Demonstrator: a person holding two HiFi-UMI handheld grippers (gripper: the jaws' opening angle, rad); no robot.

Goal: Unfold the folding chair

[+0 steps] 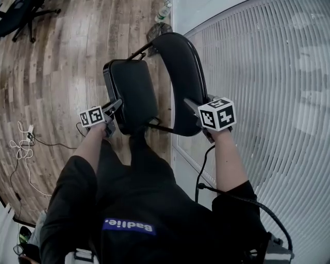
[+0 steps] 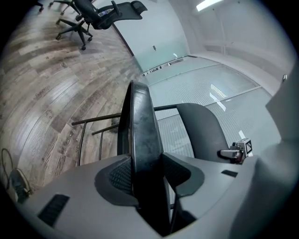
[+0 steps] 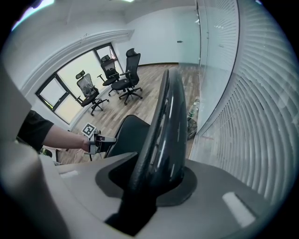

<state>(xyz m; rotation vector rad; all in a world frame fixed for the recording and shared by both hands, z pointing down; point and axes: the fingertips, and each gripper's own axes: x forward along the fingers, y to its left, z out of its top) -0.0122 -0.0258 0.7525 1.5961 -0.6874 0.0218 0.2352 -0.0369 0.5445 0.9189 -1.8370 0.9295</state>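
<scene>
A black folding chair stands partly folded in front of me. Its seat (image 1: 133, 93) is tilted up on the left and its curved backrest (image 1: 180, 77) is on the right. My left gripper (image 1: 114, 109) is at the seat's near left edge. In the left gripper view the seat edge (image 2: 140, 121) runs between the jaws of the left gripper (image 2: 147, 161), with a slit of light beside the right pad, so that gripper is open. My right gripper (image 1: 198, 116) is shut on the backrest's top rim (image 3: 170, 112), which fills the space between its jaws.
A glass wall with white blinds (image 1: 268, 77) runs close along the chair's right side. A water bottle (image 1: 163, 11) stands on the floor beyond the chair. Office chairs (image 1: 20, 15) are at the far left and a white cable (image 1: 23, 147) lies on the wooden floor. The chair's metal legs (image 2: 93, 121) reach left.
</scene>
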